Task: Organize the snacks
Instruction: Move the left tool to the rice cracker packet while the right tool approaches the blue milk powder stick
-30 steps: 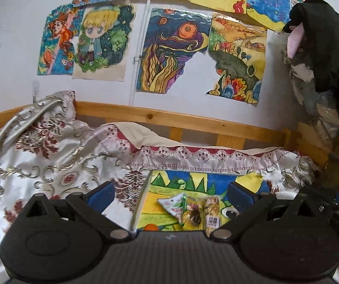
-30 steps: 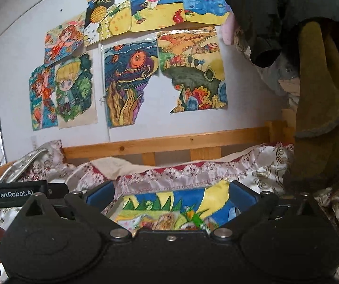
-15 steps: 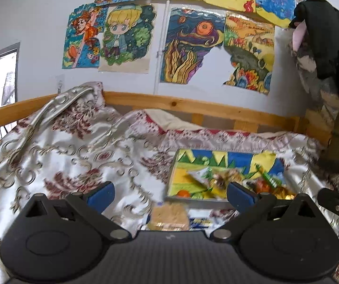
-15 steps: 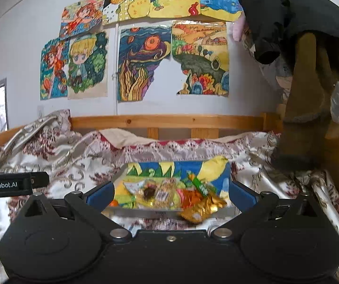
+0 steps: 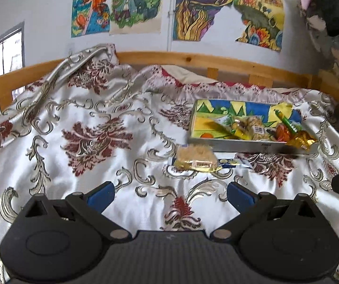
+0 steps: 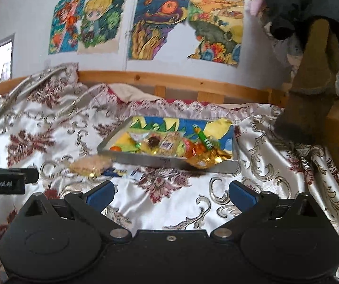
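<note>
Both grippers hover over the bed, jaws spread wide and empty: the left gripper (image 5: 170,193) sits low above the white satin bedspread with dark red and silver floral pattern (image 5: 93,139), and the right gripper (image 6: 171,193) does the same, nothing between its blue-padded fingers (image 6: 99,193). Ahead lies the shallow grey tray with a colourful painted lining (image 5: 240,144), on the far right of the bedspread, piled with small wrapped snacks (image 5: 252,127). A crinkled gold foil packet (image 6: 205,159) hangs over the tray's near right rim. Just outside the tray, near its left corner, a clear packet of pale brown biscuit (image 5: 196,157) rests on the bedspread, with a small white and blue sachet (image 5: 232,162) just beside it on the right.
</note>
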`<state>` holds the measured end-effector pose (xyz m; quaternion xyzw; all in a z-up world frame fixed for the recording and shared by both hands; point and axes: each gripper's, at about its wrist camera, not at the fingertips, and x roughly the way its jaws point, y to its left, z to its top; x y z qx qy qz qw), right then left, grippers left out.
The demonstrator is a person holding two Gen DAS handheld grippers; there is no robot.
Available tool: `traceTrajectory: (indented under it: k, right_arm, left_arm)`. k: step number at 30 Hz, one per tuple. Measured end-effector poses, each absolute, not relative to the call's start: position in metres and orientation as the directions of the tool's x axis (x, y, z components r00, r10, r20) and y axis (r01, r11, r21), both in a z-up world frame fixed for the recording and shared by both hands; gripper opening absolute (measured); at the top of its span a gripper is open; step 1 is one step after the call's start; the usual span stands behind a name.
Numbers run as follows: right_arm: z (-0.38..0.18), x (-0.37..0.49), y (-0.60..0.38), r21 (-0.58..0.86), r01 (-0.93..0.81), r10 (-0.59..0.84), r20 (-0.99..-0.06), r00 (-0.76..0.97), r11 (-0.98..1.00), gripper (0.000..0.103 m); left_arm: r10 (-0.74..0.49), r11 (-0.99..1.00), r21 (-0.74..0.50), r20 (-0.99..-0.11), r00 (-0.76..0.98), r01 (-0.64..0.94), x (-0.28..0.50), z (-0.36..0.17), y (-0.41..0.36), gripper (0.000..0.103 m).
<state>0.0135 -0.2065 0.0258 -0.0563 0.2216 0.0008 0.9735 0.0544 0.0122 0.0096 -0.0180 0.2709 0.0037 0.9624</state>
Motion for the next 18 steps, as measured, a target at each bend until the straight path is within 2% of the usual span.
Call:
traceTrajectory:
  k: [18]
  right_arm:
    - [0.012, 0.023, -0.204, -0.083, -0.037, -0.008, -0.484, 0.875, 0.996, 0.102]
  left_arm:
    - [0.001, 1.000, -0.005, -0.522, 0.853, -0.004, 0.057, 0.005, 0.010, 0.103]
